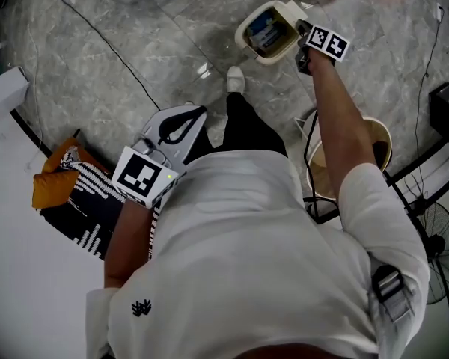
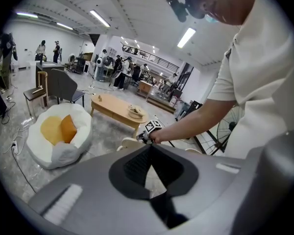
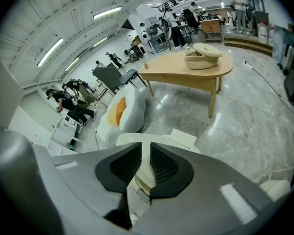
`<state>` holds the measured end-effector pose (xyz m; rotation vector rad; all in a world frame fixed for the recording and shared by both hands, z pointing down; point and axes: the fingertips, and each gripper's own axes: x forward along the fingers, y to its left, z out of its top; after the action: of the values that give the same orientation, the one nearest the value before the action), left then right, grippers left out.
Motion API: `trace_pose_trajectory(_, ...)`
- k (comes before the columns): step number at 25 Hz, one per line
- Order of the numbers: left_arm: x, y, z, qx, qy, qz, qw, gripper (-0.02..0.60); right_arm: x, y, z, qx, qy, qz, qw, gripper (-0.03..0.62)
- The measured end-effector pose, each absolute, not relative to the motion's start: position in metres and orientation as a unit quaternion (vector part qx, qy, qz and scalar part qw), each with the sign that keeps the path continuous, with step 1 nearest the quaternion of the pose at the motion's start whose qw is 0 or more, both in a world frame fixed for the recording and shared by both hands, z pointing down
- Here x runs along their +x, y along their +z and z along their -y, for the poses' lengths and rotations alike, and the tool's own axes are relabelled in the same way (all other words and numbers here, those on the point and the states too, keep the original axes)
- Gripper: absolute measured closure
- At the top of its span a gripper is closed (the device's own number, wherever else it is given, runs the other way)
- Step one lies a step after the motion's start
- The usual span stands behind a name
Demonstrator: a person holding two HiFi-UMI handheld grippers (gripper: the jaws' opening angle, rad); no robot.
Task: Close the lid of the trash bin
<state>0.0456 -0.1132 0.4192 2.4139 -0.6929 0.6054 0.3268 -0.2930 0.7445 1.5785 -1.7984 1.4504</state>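
Note:
A cream trash bin (image 1: 263, 30) stands on the marble floor at the top of the head view, its top open with blue rubbish showing inside. My right gripper (image 1: 301, 31) is stretched out to the bin's right rim. In the right gripper view its jaws (image 3: 145, 149) stand nearly together with the cream lid edge (image 3: 143, 169) between the pads, and the bin's rim (image 3: 179, 139) shows just beyond. My left gripper (image 1: 197, 114) hangs close to my body, far from the bin. Its jaws (image 2: 150, 148) meet at the tips with nothing held.
A white beanbag with an orange cushion (image 3: 121, 112) and a wooden table (image 3: 191, 68) stand beyond the bin. A round stool (image 1: 376, 145), cables and a floor fan (image 1: 440, 254) lie to my right. An orange cushion on striped fabric (image 1: 69, 187) is at my left.

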Motion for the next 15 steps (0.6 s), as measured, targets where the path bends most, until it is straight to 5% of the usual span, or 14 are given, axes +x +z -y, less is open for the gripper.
trace_pose_trajectory(15, 0.024, 0.429, 0.103, 0.883, 0.235, 0.277, 0.297, 0.526, 0.278, 0.784, 0.246, 0.539, 0.541, 0.617, 0.190, 0.542)
